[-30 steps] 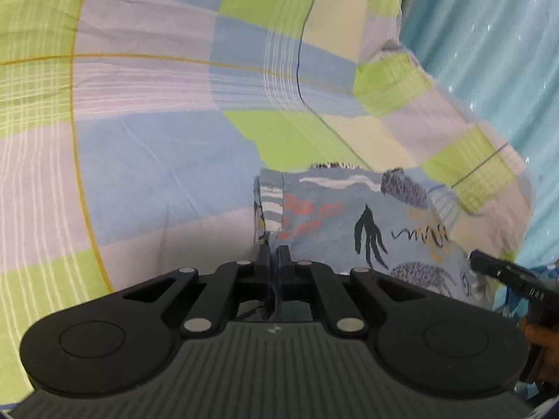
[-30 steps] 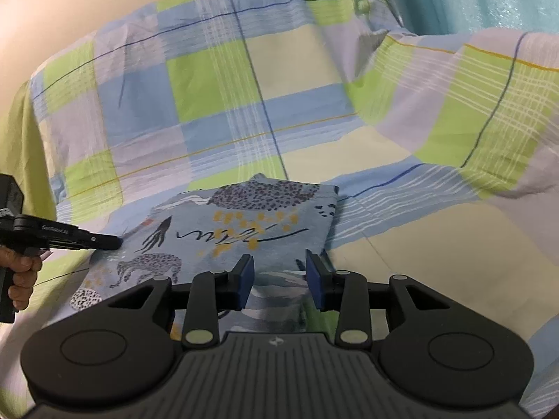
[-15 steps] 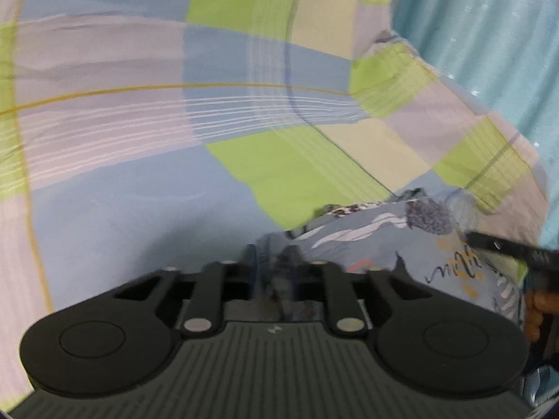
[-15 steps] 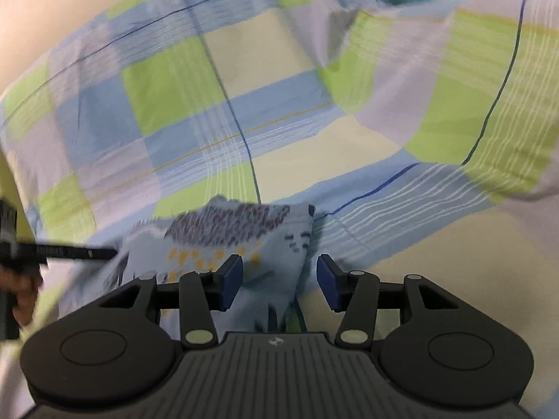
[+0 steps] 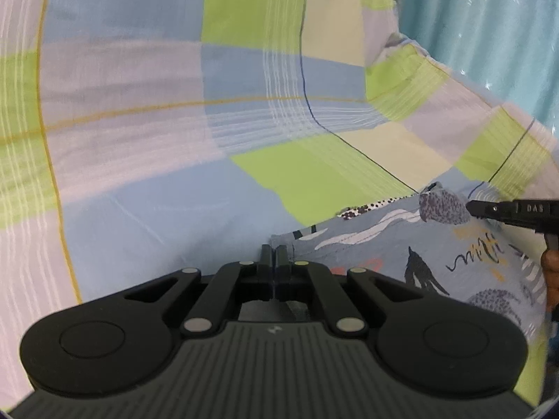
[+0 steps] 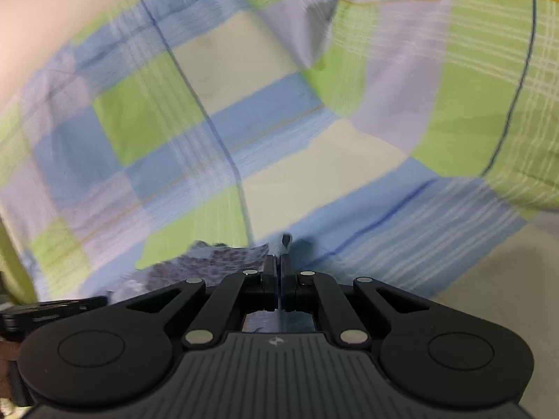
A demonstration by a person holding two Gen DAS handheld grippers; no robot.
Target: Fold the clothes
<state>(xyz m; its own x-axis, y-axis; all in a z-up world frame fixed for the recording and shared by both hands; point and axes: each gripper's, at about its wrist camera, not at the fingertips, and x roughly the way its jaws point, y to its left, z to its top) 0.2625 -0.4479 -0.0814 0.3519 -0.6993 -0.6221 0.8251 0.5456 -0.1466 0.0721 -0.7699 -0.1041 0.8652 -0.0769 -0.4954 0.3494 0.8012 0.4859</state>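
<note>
The checked bedsheet [image 5: 146, 160] of blue, green, lilac and cream squares fills both views, with a turquoise curtain [image 5: 489, 35] at the upper right of the left wrist view. On the sheet lies the folded blue patterned garment [image 5: 436, 255]. A second ago it sat straight ahead of the left gripper [image 5: 275, 255]; now it spreads out to that gripper's right, its long axis running from the fingertips up and rightward towards the far gripper. The left gripper is clenched on the garment's near left corner, the cloth edge meeting its closed fingertips, as it was in the earlier frames. The right gripper [image 6: 280, 260] has changed most: its jaws stood apart over the garment's corner half a second ago and have just been closing, and they now pinch a fold of the cloth, a tuft standing up between the tips. In the blurred right wrist view the garment trails off to the lower left of those fingertips.
</note>
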